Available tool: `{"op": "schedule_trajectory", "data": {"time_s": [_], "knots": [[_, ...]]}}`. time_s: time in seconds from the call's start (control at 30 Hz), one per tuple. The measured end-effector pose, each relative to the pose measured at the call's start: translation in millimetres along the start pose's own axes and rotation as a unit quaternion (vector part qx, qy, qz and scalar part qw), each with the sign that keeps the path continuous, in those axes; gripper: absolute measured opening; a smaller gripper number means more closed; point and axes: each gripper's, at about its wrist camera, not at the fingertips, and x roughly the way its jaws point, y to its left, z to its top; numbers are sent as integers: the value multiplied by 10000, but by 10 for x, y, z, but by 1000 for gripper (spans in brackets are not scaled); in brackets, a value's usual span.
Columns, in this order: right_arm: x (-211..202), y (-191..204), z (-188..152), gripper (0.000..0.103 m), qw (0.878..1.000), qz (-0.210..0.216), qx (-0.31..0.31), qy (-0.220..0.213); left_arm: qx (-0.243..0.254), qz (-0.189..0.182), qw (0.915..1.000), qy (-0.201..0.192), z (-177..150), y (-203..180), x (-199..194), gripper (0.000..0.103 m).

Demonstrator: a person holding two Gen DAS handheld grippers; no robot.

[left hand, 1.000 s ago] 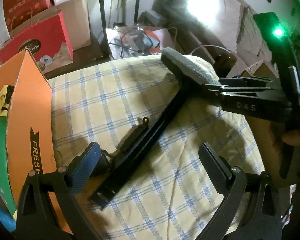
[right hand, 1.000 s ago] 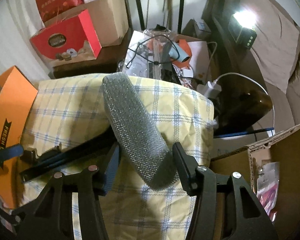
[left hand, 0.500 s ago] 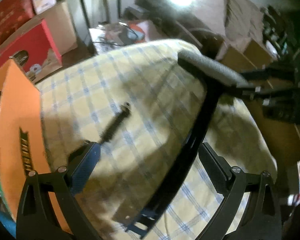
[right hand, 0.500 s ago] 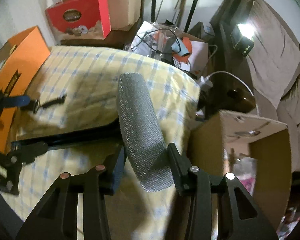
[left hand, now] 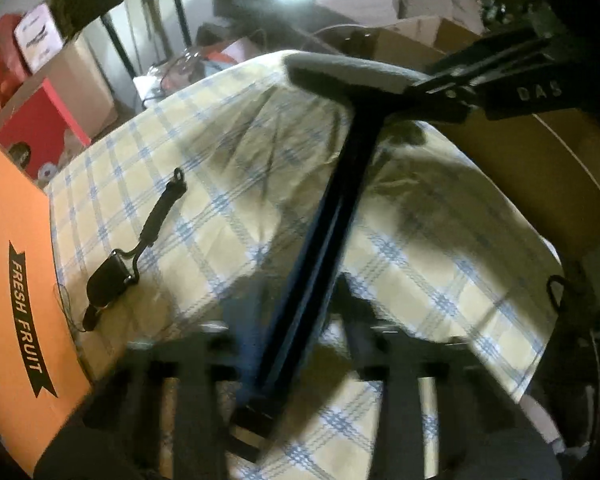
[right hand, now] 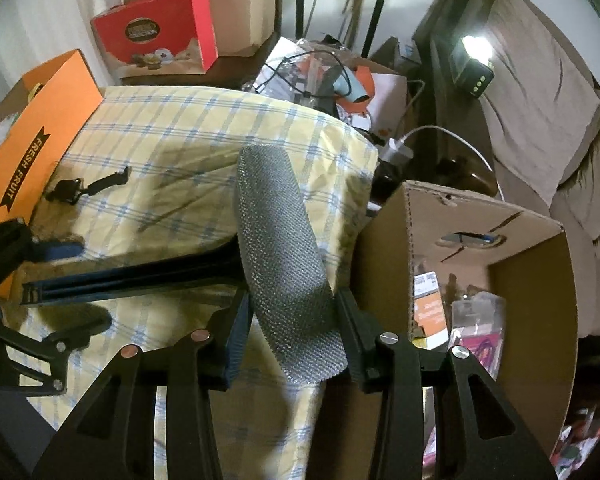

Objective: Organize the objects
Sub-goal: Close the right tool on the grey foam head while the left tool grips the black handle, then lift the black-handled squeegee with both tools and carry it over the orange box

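Observation:
A T-shaped black bar with a grey mesh pad (right hand: pixel 284 264) is held above the yellow checked cloth (right hand: pixel 180 136). My right gripper (right hand: pixel 292 336) is shut on the grey pad (left hand: pixel 348 74). The bar's black stem (left hand: pixel 320 248) runs down between my left gripper's (left hand: pixel 296 344) fingers, which are blurred and stand apart on either side of it without touching it. A small black strap with a buckle (left hand: pixel 140 248) lies on the cloth at left, also visible in the right wrist view (right hand: pixel 84 188).
An orange "FRESH FRUIT" box (left hand: pixel 16 300) stands at the cloth's left edge. An open cardboard box (right hand: pixel 488 280) with packets inside sits right of the cloth. Red boxes (right hand: pixel 160 36), cables and a bright lamp (right hand: pixel 474 60) are behind.
The right gripper has lifted the padded bar off the cloth and swung it right, toward the cardboard box. The strap stays on the cloth. The left gripper has drawn back around the stem's end.

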Motion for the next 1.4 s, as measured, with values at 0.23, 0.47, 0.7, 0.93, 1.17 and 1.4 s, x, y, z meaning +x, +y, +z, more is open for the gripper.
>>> {"op": "schedule_trajectory", "data": {"time_s": [0.23,0.47,0.7,0.93,1.17,1.4], "knots": [[-174,133,22,43,9994,-134,-291,-118,-62,-83,9999,-110,-85,-26,-119,24],[-485,332,118,42,9954,-472,-802,-233,-42,-26,9992,-395,-61,50,-501,24],[-856,468,359,43,9907,-692,-1036,-545,-148,-80,9966,-805,-24,154,-933,23],[-838,674,558,44,9882,-652,-1258,-581,-312,-204,9952,-899,-161,265,-1144,21],[-879,616,614,72,9955,-96,-462,-825,-550,-289,9958,-670,-319,338,-945,18],[-691,369,298,69,9925,740,784,-569,-955,-451,9915,-759,-377,374,-935,18]]}}
